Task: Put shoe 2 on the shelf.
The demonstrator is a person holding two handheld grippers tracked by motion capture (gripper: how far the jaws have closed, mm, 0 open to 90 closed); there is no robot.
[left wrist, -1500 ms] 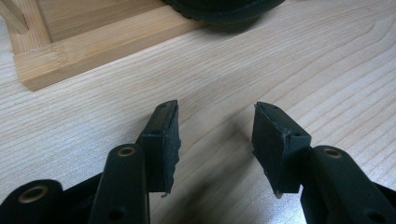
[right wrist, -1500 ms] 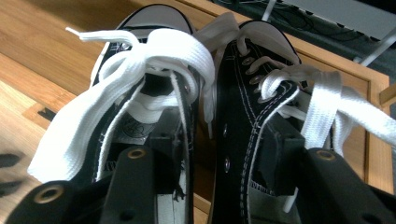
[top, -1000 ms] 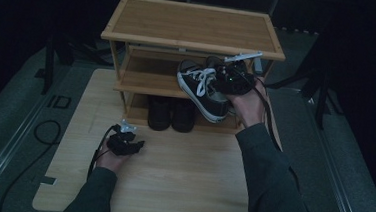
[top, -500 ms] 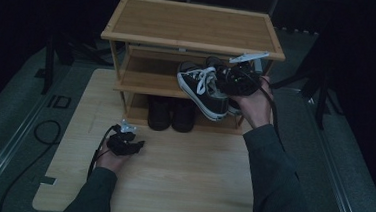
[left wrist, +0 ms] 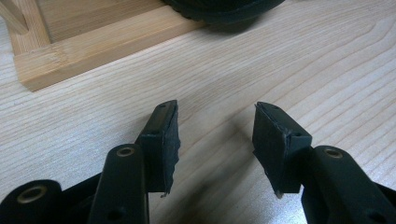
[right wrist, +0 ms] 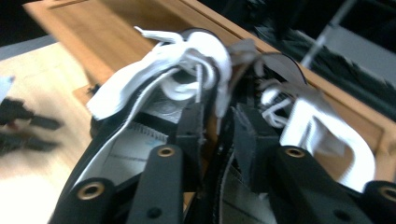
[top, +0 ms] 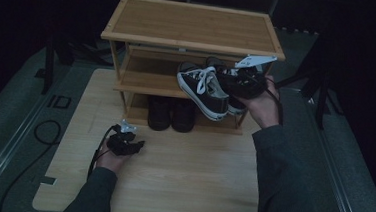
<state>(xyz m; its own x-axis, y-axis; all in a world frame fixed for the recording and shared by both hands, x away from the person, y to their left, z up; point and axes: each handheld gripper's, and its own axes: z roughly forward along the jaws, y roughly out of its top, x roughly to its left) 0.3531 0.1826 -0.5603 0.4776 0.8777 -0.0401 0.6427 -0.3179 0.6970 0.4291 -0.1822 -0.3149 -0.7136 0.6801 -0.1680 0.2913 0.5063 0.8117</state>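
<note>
A pair of black sneakers with white laces and white soles sticks out, tilted, from the front of the middle shelf of a wooden shoe rack. My right gripper comes at them from the right. In the right gripper view its jaws have just been closing, and the right gripper now pinches the two adjoining collars, one shoe on each side. My left gripper rests on the table in front of the rack. The left gripper is open with bare wood between its pads.
A pair of black shoes stands on the rack's bottom shelf, just beyond the left gripper. The rack sits at the back of a light wooden table. A cable loops on the dark floor at left.
The right hand has shifted slightly at the rack's middle shelf, and the sneakers have barely moved. The left hand and its gripper stay where they were.
</note>
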